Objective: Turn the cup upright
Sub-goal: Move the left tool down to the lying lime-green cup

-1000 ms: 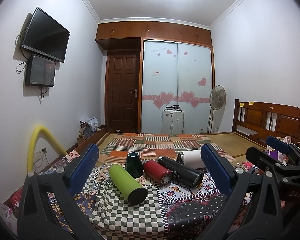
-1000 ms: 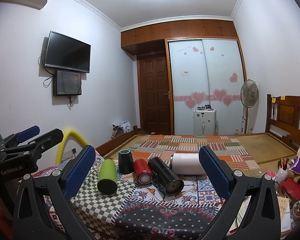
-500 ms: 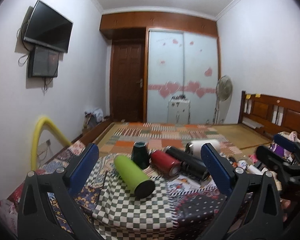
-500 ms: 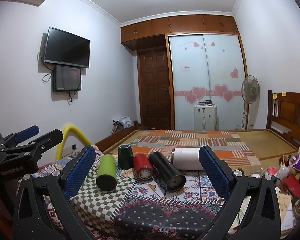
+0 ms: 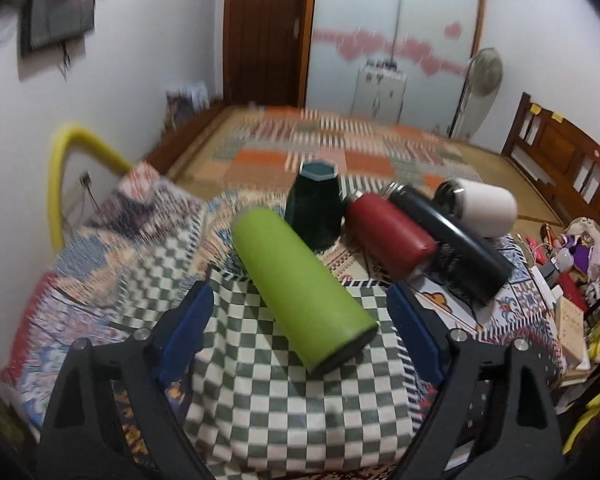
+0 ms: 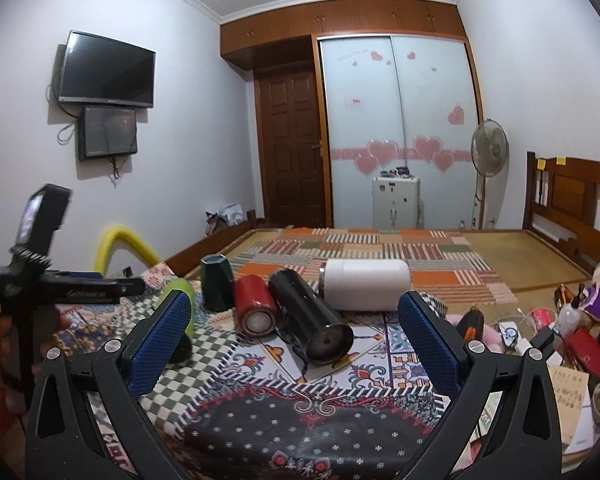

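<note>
Several cups lie on a patchwork cloth. In the left wrist view a green cup point(image 5: 300, 288) lies on its side, its near end between my open left gripper's point(image 5: 300, 320) blue pads. Behind it a dark green cup point(image 5: 315, 210) stands upside down, then a red cup point(image 5: 388, 236), a black cup point(image 5: 452, 244) and a white cup point(image 5: 484, 208) lie on their sides. In the right wrist view my right gripper point(image 6: 294, 340) is open and empty, held short of the black cup point(image 6: 308, 316), red cup point(image 6: 254, 304) and white cup point(image 6: 366, 290). The green cup point(image 6: 180, 292) is mostly hidden.
The checked cloth point(image 5: 268, 392) covers the near table. Clutter of toys and boxes point(image 5: 572, 280) lies to the right. A yellow foam tube point(image 5: 72, 164) arches at the left. The left gripper's body point(image 6: 60, 284) shows at the left in the right wrist view.
My left gripper has tilted down and moved forward, so the green cup's near end now sits between its pads. My right gripper has barely moved.
</note>
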